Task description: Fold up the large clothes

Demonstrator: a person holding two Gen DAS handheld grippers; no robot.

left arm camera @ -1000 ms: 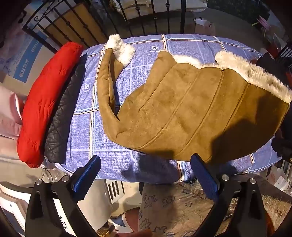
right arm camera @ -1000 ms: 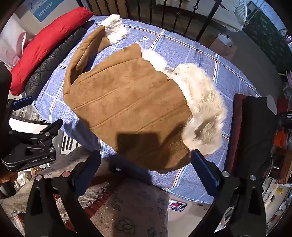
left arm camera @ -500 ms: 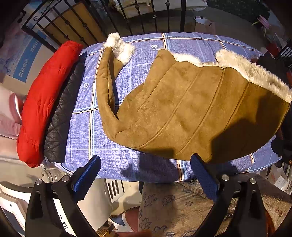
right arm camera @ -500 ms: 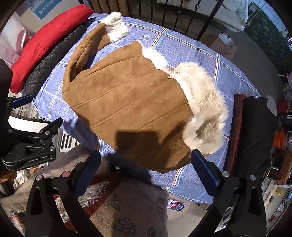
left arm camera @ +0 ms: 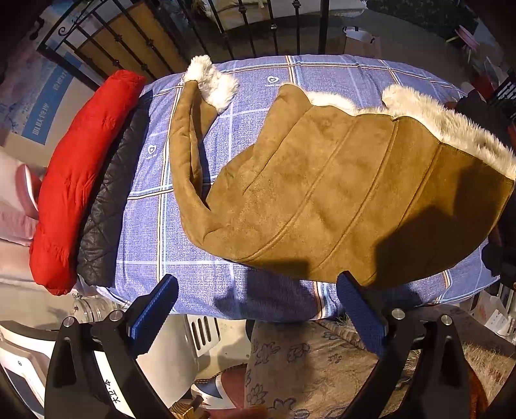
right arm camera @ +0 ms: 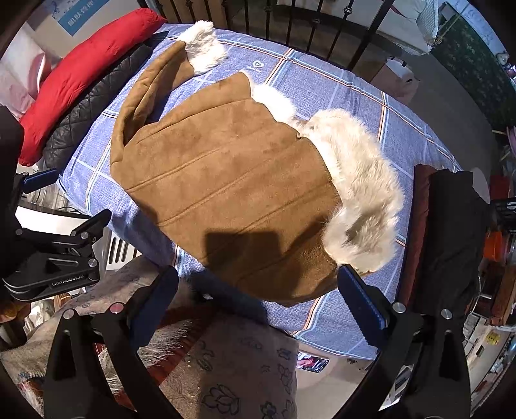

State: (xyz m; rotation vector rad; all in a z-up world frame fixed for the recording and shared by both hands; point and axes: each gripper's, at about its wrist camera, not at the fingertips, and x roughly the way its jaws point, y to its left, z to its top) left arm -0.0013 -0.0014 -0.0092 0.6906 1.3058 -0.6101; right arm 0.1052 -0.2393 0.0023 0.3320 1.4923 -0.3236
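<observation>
A tan suede coat [left arm camera: 325,199] with white fur trim lies back up on the blue checked bedding [left arm camera: 193,270]. One sleeve [left arm camera: 185,141] stretches to the far left and ends in a fur cuff [left arm camera: 211,82]. The coat also shows in the right wrist view [right arm camera: 232,187], with its fur collar [right arm camera: 361,187] at the right. My left gripper [left arm camera: 254,306] is open and empty, held above the near edge of the bedding. My right gripper [right arm camera: 258,296] is open and empty, above the coat's near hem. The left gripper [right arm camera: 54,258] shows at the left of the right wrist view.
A red padded jacket [left arm camera: 77,180] and a black quilted jacket [left arm camera: 109,206] lie folded along the bedding's left edge. Dark folded clothes [right arm camera: 451,232] lie at the right. A black iron railing [left arm camera: 225,29] stands behind. A floral cushion [right arm camera: 232,370] is below the grippers.
Both views have shifted a little. The coat and both grippers' jaws look the same.
</observation>
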